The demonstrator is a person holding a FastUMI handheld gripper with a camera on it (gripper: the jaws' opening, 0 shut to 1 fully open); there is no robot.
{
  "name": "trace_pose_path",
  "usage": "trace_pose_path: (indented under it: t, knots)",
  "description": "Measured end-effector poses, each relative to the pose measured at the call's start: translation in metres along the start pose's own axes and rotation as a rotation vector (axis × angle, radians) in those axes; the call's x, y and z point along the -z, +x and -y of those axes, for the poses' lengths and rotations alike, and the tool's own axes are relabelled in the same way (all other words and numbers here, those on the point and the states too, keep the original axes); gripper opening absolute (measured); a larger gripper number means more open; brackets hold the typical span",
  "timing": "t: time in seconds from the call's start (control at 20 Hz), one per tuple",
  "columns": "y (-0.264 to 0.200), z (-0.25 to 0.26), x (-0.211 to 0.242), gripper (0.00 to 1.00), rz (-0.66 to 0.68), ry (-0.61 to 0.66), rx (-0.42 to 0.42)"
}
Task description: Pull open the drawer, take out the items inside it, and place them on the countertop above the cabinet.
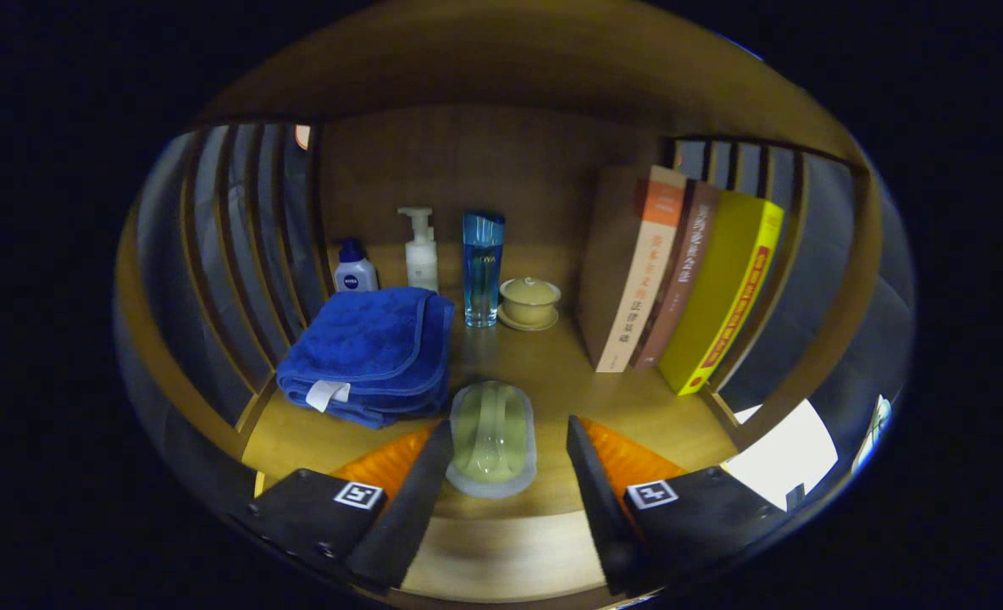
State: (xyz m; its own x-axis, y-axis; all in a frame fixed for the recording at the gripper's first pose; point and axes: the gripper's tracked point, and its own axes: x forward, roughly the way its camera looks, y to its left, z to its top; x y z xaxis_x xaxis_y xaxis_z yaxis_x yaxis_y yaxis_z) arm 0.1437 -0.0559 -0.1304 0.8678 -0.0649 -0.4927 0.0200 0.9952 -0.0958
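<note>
1. My tool (501, 462) stands open, fingers either side of the pale green case (492, 436) lying on the wooden surface (552, 373) beside the blue towel (370, 356)
2. I judge this the placing step; next I back off for the drawer

Pale green oblong case (492, 436) with translucent lid, lying flat on the wooden countertop (552, 373), long axis pointing away. Sits between the gripper (508, 449) fingers, which stand spread, left one touching or nearly so, right one apart from it.
</note>
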Motion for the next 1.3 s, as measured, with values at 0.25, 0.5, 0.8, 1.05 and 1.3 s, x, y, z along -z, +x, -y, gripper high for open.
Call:
trace_pose_path:
  t: [0.25,0.5,0.8,1.05,1.3]
  knots:
    - [-0.066,0.015,-0.009,0.99,0.130,0.014,0.020]
    - [-0.124,0.019,0.016,0.99,0.195,0.037,-0.013]
    - [-0.174,0.029,0.060,0.99,0.253,0.033,-0.015]
    - [-0.200,0.031,0.096,0.99,0.261,-0.012,-0.009]
    - [-0.197,0.023,0.143,0.99,0.223,-0.012,-0.013]
